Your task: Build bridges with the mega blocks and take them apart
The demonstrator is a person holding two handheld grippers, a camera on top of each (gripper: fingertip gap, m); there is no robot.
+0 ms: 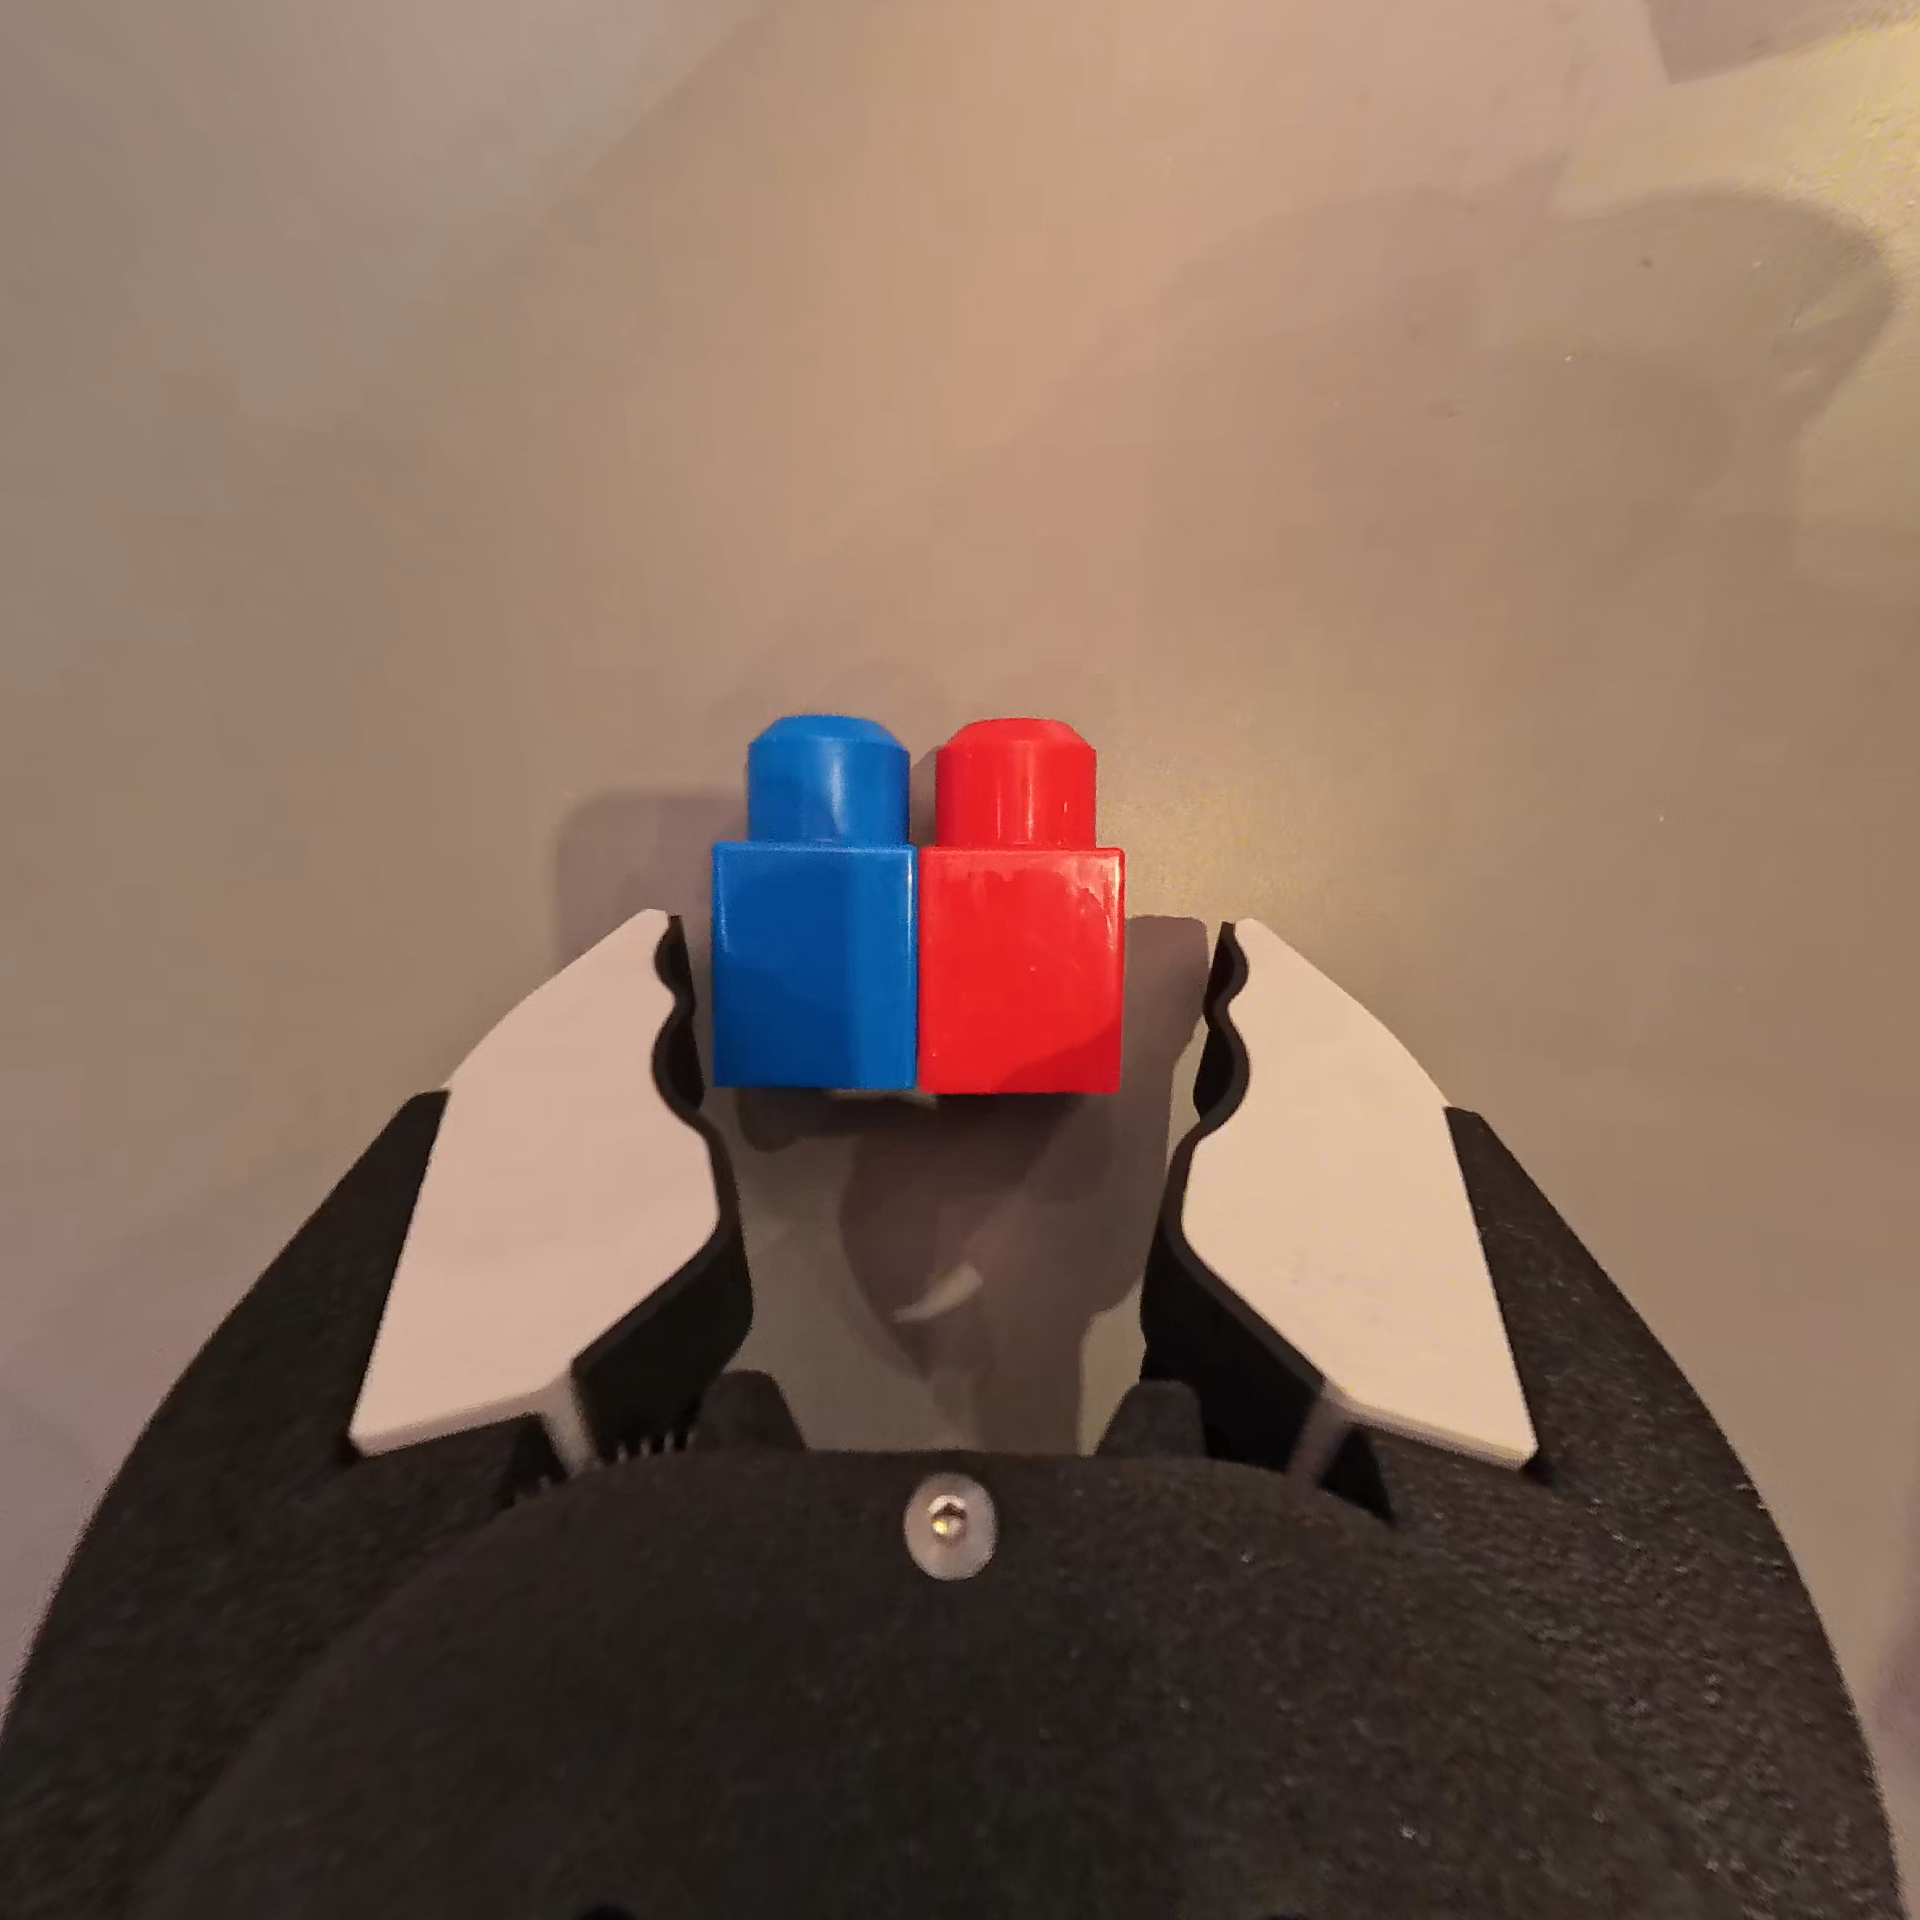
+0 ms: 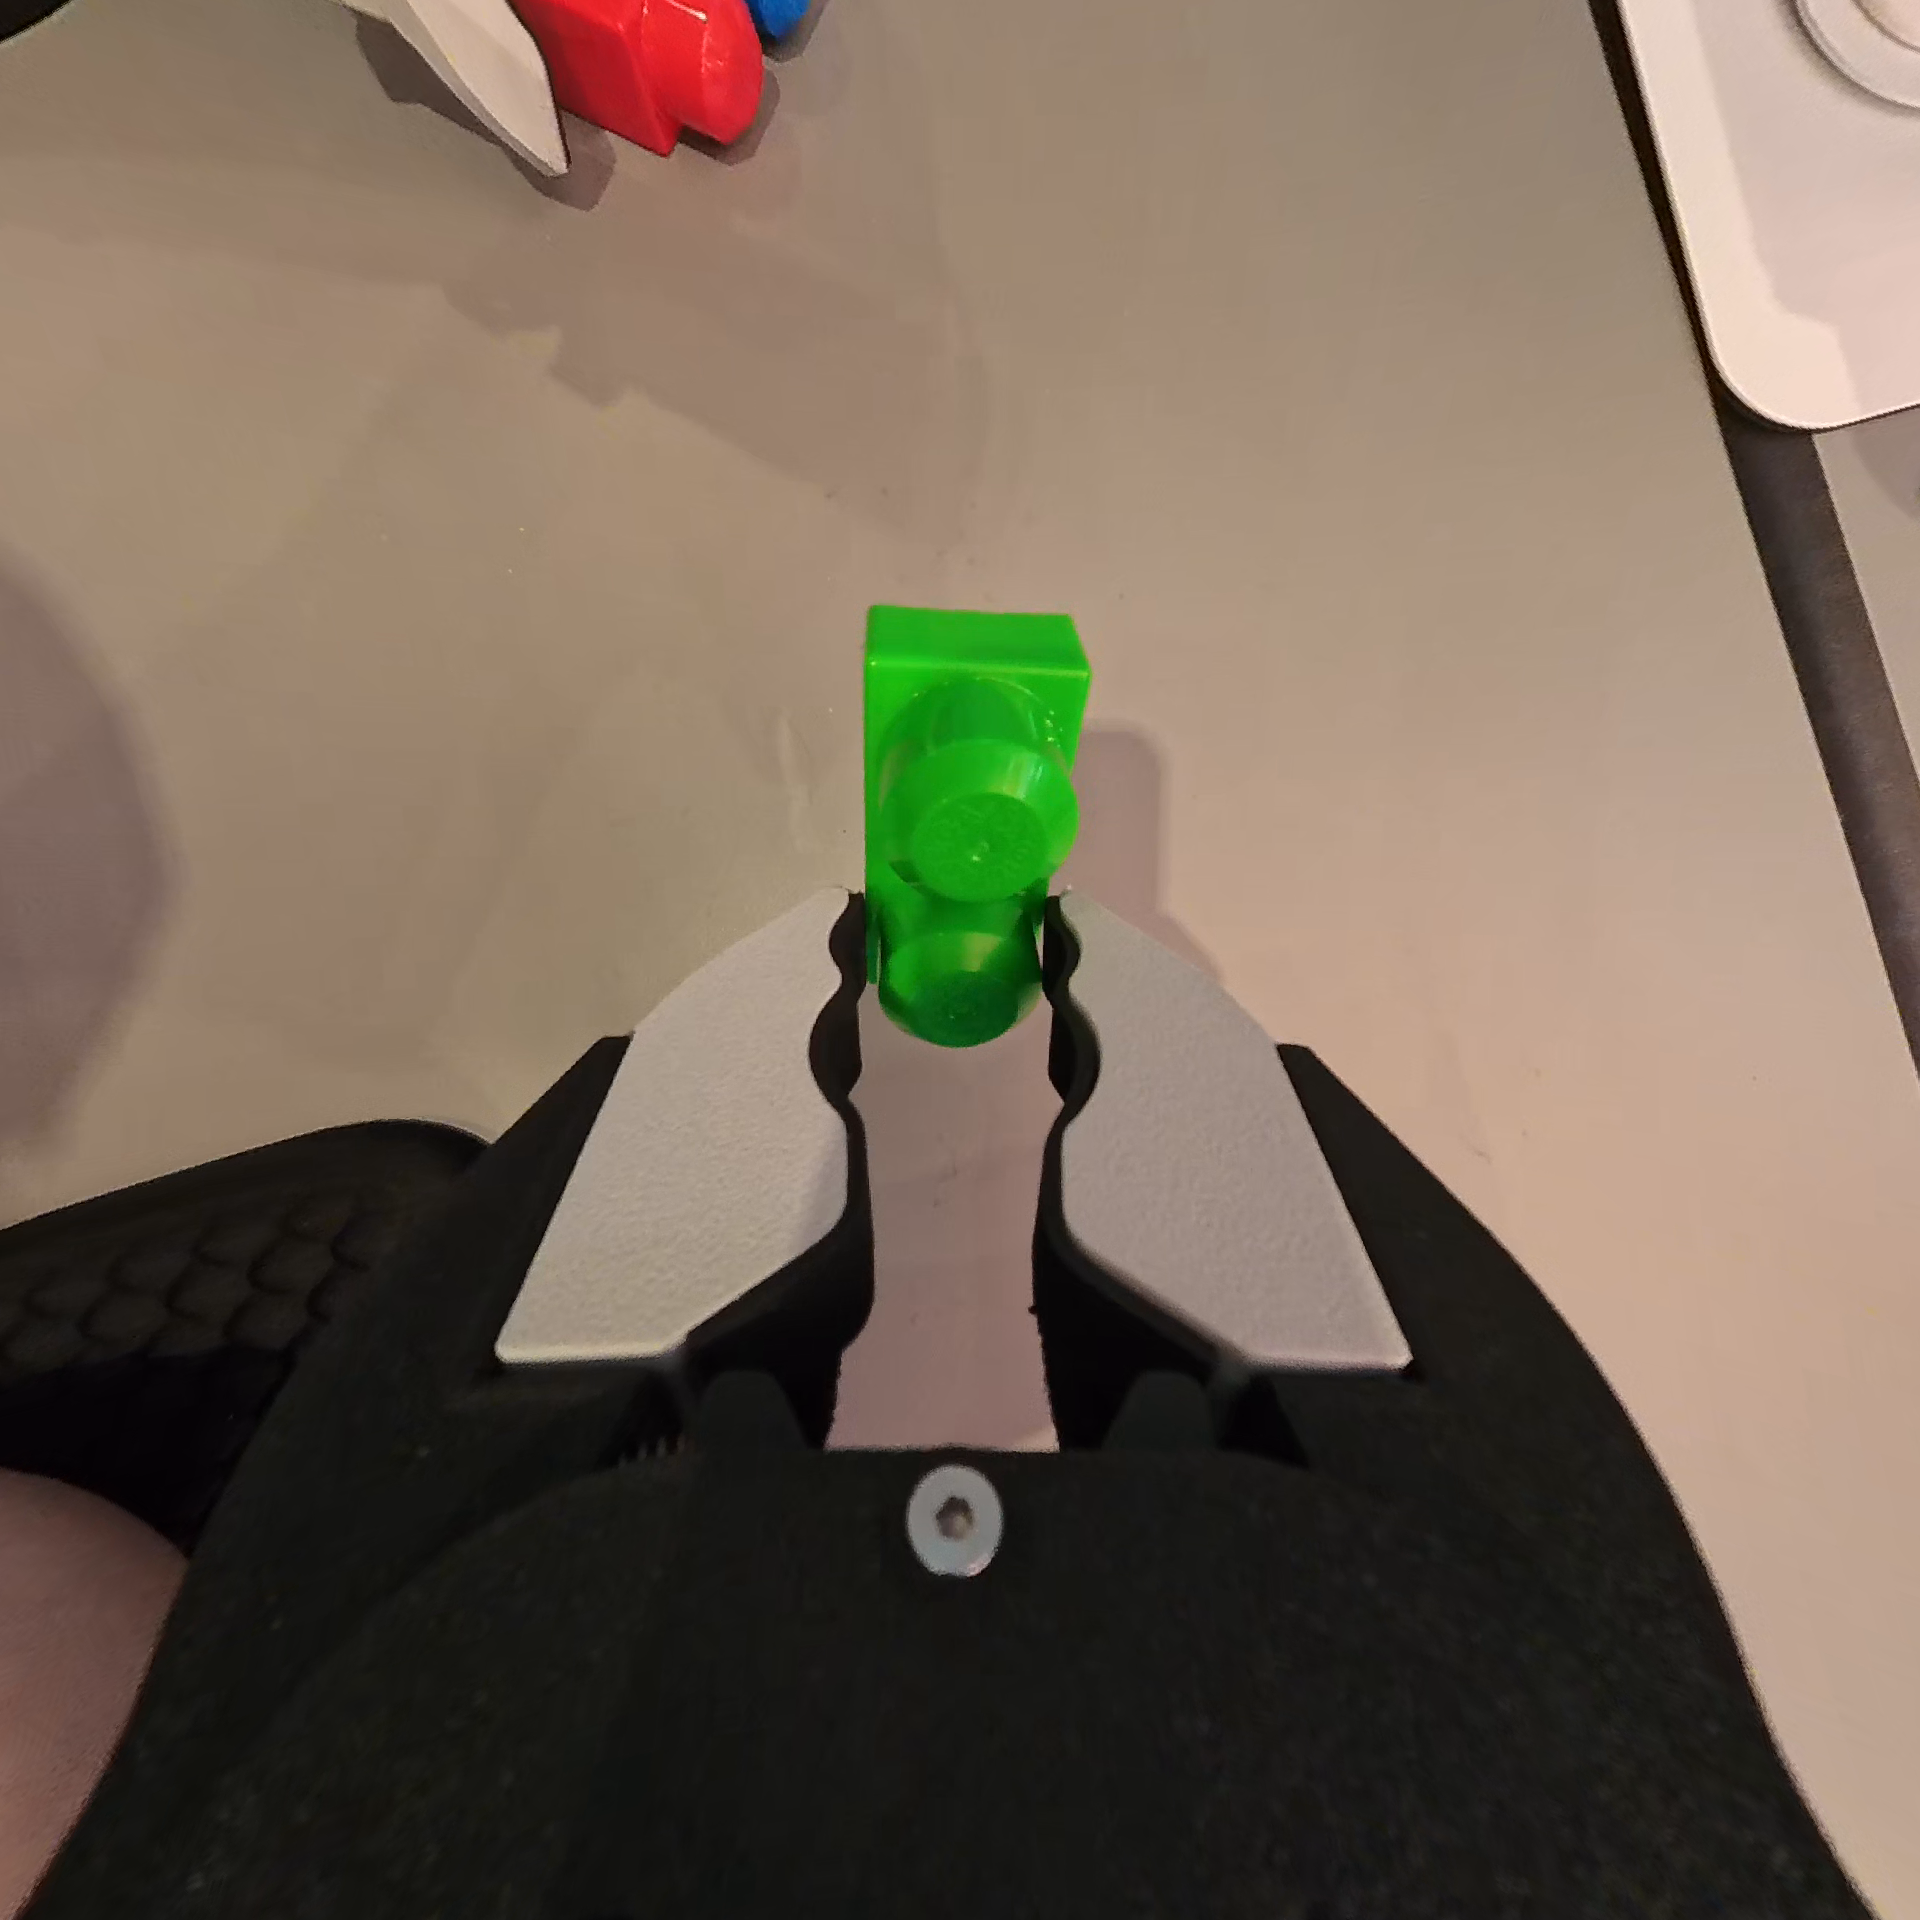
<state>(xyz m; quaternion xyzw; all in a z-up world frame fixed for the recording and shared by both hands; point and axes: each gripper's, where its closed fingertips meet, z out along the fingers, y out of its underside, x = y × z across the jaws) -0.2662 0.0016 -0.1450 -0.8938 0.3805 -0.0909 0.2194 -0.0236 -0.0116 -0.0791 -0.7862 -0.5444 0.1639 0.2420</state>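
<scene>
Straddling one blue block (image 1: pixel 814 966) and one red block (image 1: pixel 1020 968) touching on the bench (image 1: pixel 1351 623), the left gripper (image 1: pixel 948 961) is gaping wide, holding nothing; the right gripper (image 2: pixel 954 935) is pinching one two-stud green block (image 2: pixel 971 790).

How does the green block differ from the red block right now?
The green block has two studs; the red block has one. The green block is gripped between the right gripper fingers, while the red block stands free between the open left gripper fingers, untouched. The green block sits alone; the red block stands flush against a blue block. Both are glossy plastic blocks on the same grey table.
</scene>
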